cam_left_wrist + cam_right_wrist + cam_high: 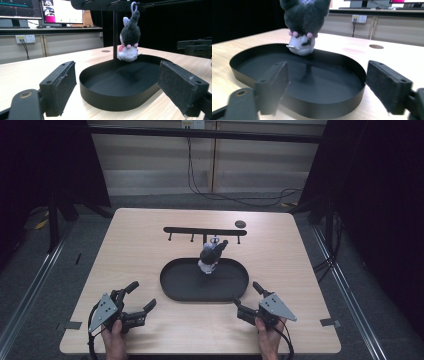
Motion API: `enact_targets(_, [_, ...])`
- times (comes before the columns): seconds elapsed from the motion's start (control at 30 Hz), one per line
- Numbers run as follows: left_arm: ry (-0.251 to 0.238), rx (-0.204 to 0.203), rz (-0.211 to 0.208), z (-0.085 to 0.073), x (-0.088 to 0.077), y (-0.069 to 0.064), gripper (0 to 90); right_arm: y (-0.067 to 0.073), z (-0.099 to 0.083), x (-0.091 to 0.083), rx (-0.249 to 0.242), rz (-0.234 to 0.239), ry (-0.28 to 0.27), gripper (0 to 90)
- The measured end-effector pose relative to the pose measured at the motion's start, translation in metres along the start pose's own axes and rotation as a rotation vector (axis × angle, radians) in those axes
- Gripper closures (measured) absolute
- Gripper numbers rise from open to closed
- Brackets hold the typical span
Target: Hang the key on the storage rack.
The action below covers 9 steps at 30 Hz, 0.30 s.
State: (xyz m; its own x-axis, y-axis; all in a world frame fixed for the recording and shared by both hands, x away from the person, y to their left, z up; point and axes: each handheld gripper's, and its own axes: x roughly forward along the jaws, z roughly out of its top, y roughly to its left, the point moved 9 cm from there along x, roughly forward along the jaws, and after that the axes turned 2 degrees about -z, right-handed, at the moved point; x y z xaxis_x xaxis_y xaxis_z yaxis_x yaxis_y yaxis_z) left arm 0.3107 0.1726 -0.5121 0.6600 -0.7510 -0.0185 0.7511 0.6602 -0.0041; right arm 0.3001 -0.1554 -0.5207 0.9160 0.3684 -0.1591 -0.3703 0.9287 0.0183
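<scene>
Left tongs (140, 297) and right tongs (246, 299) rest spread and empty on the table (140, 245), flanking the black tray (175, 285). Plush toy (211, 255) hangs from the rack (200, 230) above the tray, probably so a drop lands inside.

We see the tray (180, 287) at the middle of the table (130, 250), with the rack (200, 230) rising behind it toward the far edge. The plush toy (211, 255) hangs from the rack over the tray's far rim. The left gripper (138, 296) and the right gripper (246, 294) sit near the near edge, either side of the tray.

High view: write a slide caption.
Plush toy hangs from rack over black tray; left gripper and right gripper open.
</scene>
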Motion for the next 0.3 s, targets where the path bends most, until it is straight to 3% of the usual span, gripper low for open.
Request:
enact_targets(0.07, [0.002,0.000,-0.001,0.000,0.000,0.000,15.2,-0.001,0.001,-0.003,0.000,-0.005,-0.032,15.0])
enact_targets(0.17, [0.000,0.000,0.000,0.000,0.000,0.000,15.2,-0.004,0.006,-0.012,0.030,-0.021,-0.125,13.4])
enact_targets(0.3, [0.000,0.000,-0.003,0.000,0.000,0.000,15.2,0.000,0.007,-0.016,0.001,-0.014,-0.165,13.5])
